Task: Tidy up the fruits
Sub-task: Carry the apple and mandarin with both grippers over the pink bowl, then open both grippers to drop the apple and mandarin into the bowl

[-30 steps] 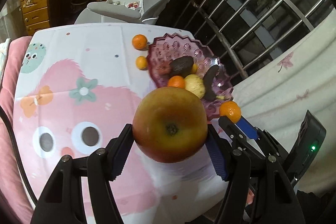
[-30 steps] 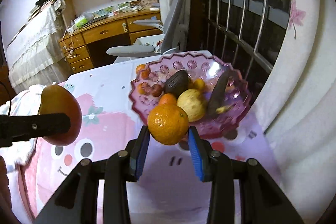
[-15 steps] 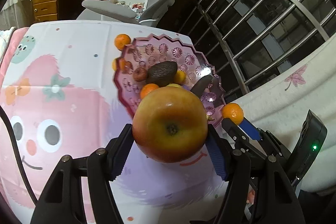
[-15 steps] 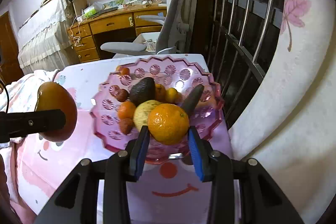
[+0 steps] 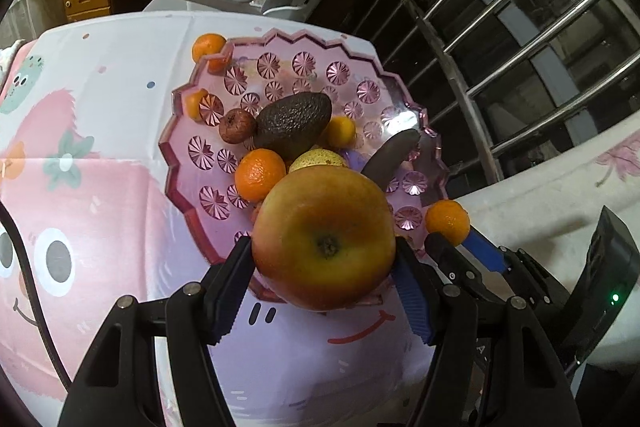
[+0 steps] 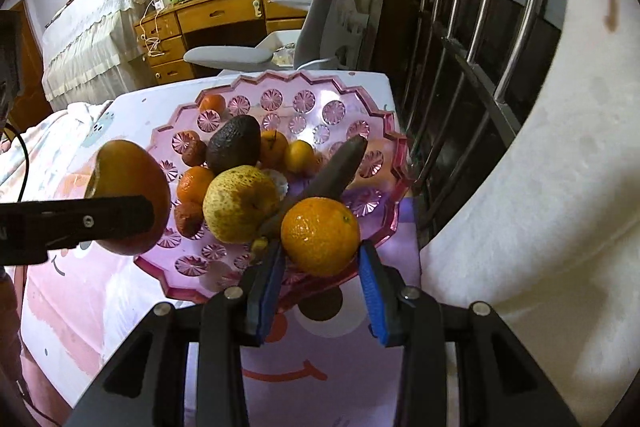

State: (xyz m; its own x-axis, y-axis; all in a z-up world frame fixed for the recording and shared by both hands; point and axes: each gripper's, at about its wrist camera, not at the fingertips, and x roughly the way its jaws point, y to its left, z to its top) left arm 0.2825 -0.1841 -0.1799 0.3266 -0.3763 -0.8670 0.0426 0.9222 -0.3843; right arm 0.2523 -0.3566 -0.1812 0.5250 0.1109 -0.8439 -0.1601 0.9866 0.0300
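Left gripper: pads clamped on a red-yellow apple, held over the near rim of the pink glass fruit bowl. Ahead of it in the bowl: tangerine, avocado, yellow pear. Right gripper: narrow, clamped on an orange, above the bowl's near-right rim. Bowl sits on the bench.
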